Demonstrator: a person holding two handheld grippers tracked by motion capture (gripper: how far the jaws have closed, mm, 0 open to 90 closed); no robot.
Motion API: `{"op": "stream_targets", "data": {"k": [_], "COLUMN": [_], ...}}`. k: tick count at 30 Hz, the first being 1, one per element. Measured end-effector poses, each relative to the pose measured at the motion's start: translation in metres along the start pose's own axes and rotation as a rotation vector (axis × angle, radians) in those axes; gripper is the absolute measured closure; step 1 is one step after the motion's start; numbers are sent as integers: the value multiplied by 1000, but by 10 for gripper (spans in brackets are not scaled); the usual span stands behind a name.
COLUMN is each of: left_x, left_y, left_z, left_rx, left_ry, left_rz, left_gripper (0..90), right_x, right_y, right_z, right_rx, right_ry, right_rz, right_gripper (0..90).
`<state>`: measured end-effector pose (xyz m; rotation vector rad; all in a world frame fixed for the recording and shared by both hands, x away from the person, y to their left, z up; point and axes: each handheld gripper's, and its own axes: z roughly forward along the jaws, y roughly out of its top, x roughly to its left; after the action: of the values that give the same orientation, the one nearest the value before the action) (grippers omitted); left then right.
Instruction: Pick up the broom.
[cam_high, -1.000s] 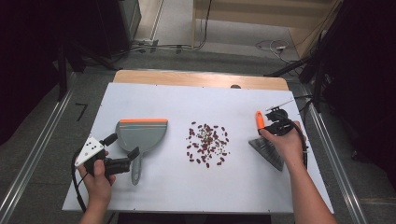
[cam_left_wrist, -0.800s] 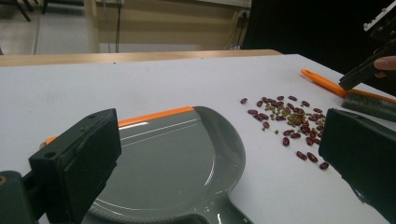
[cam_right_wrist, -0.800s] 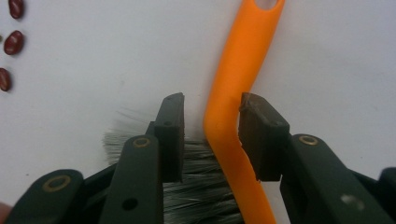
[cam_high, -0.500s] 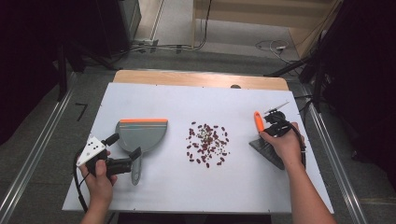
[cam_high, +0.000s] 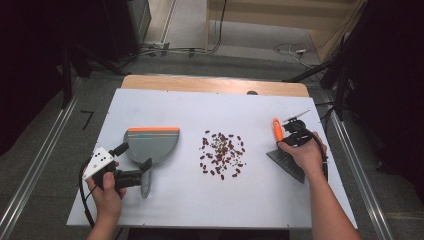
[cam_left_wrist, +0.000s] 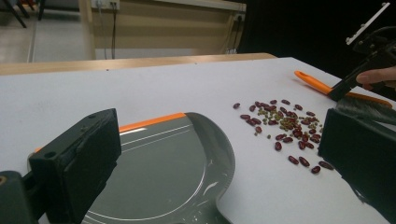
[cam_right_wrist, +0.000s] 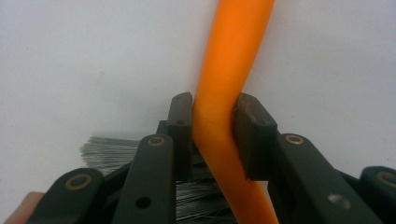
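White rectangular table (cam_high: 150, 105), viewed from above, with a strip of bare wood along its far edge at upper centre of the high view. Grey floor around it; metal rails (cam_high: 35, 170) running diagonally at lower left and lower right; loose cables (cam_high: 165, 49) on the floor at top centre; dark equipment and black drapery at the upper left and right margins. Pale wooden panelling at top centre.

Centre of the tabletop: scatter of red and small green beans (cam_high: 221, 154). Left of centre: grey dustpan (cam_high: 152, 145) with an orange front edge, lying flat, handle toward the lower left. Right of centre: hand brush (cam_high: 286, 162) with an orange handle pointing up-frame and grey bristles toward the lower right, lying on the table.

Left gripper (cam_high: 142, 175), lower left of the high view, held in the left hand (cam_high: 107, 187); in the left gripper view, jaws spread wide on either side of the dustpan (cam_left_wrist: 163, 172), whose handle lies between them; contact of the pads not discernible. Right gripper (cam_high: 290, 136), right of centre, held in the right hand (cam_high: 305, 155); jaws just closing, now clamped narrowly on the orange brush handle (cam_right_wrist: 229, 88), seen in the right gripper view pinched between both pads above the bristles (cam_right_wrist: 116, 151). Beans well apart from both tools.
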<state>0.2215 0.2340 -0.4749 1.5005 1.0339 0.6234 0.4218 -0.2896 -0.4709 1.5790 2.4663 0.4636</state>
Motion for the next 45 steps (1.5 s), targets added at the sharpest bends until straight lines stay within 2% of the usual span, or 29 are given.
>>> {"op": "stream_targets", "data": {"k": [2, 3, 6, 7, 8, 9, 10, 13, 14, 16, 20, 25, 26, 27, 29, 32, 35, 40, 45], "left_x": [0, 0, 0, 0, -1, -2, -3, -5, -6, -8, -9, -12, -12, -13, -14, -17, -22, -31, -39], "left_y": [0, 0, 0, 0, 1, 1, 1, 2, 3, 4, 5, 8, 8, 8, 9, 11, 13, 16, 23], "left_z": [-1, -1, -1, -2, -3, -3, -4, -3, -3, -3, -1, 1, 1, 1, 1, 2, 3, 5, 6], "left_rx": [0, 0, -1, -4, -4, -4, -4, -7, -9, -11, -11, -6, -6, -9, -6, -13, -8, 6, 7], "left_ry": [2, 2, 4, 4, 5, 8, 8, 8, 5, 0, -9, -15, -15, -19, -24, -35, -43, -86, -112], "left_rz": [-2, -1, -3, -2, 2, 7, 9, 18, 17, 24, 24, 35, 35, 34, 35, 28, 45, 63, 63], "left_gripper": [0, 0, 0, 0, 0, 0, 0, 0, 0, 0, 0, 0, 0, 0, 0, 0, 0, 0, 0], "right_x": [1, 3, 1, 1, -3, -3, -5, -6, -6, -7, -9, -6, -6, -7, -9, -12, -15, -12, -3], "right_y": [-2, -6, -12, -12, -18, -18, -26, -40, -45, -55, -72, -86, -86, -92, -98, -103, -106, -106, -102], "right_z": [0, -1, -8, -8, -14, -14, -21, -30, -33, -37, -41, -49, -49, -53, -55, -59, -64, -73, -85], "right_rx": [-23, -52, -117, -117, -172, -172, -239, -343, -379, -459, -609, -741, -741, -797, -851, -899, -945, -987, -1019], "right_ry": [-9, -23, 8, 8, 26, 26, 46, 57, 63, 93, 138, 147, 147, 165, 185, 209, 241, 244, 248], "right_rz": [-3, -5, 7, 7, 25, 25, 43, 52, 68, 67, 106, 97, 97, 94, 96, 90, 104, 121, 110], "right_gripper": [682, 682, 682, 682, 682, 682, 683, 684, 685, 684, 684, 686, 686, 687, 688, 689, 690, 690, 689]}}
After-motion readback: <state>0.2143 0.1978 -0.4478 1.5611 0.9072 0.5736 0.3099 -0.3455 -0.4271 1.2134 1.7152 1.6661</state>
